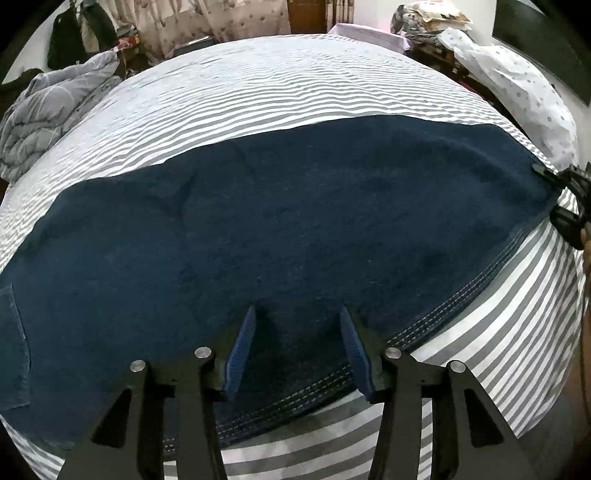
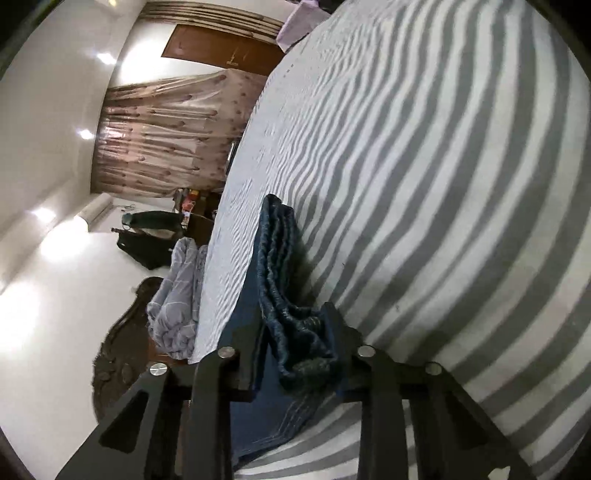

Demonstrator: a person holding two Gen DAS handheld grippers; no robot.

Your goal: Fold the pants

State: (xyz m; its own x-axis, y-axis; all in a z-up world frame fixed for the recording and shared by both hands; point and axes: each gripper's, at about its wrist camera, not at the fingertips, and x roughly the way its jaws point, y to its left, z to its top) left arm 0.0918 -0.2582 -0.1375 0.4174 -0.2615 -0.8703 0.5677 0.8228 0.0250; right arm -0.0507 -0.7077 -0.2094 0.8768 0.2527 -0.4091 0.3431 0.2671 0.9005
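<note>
Left gripper (image 1: 299, 310): hovers with blue-padded fingers spread wide, gripping nothing, over the stitched side seam of the dark navy denim pants (image 1: 295, 221) at the near edge of the grey-and-white striped bed (image 1: 258, 92). Looks placed to press or pick the seam about midway, probably so that the long band of cloth can be doubled over. Right gripper (image 2: 295, 332): pinches the bunched leg ends of the pants, layers stacked between the jaws; shows in the left wrist view at the right side of the bed (image 1: 554, 195), drawing the cloth taut and straight along the near edge. Seems held that way to keep both legs aligned and free of wrinkles before the fold. Lies flat otherwise, already narrowed to one leg's width by the look of it, with slight creases toward the bed's left side and a paler pocket patch at the far left. Leaves the middle and far part of the bed bare, so nothing blocks a fold across it. Crowds only the margins: a crumpled pale grey quilt (image 1: 40, 118) at the bed's far left corner, a white dotted pillow (image 1: 517, 92) off its right side, a lilac folded cloth (image 1: 369, 33) beyond its far edge, beige patterned curtains (image 1: 207, 18) behind. Risks, at a guess, slipping of the stacked cuffs if the pinch loosens.
</note>
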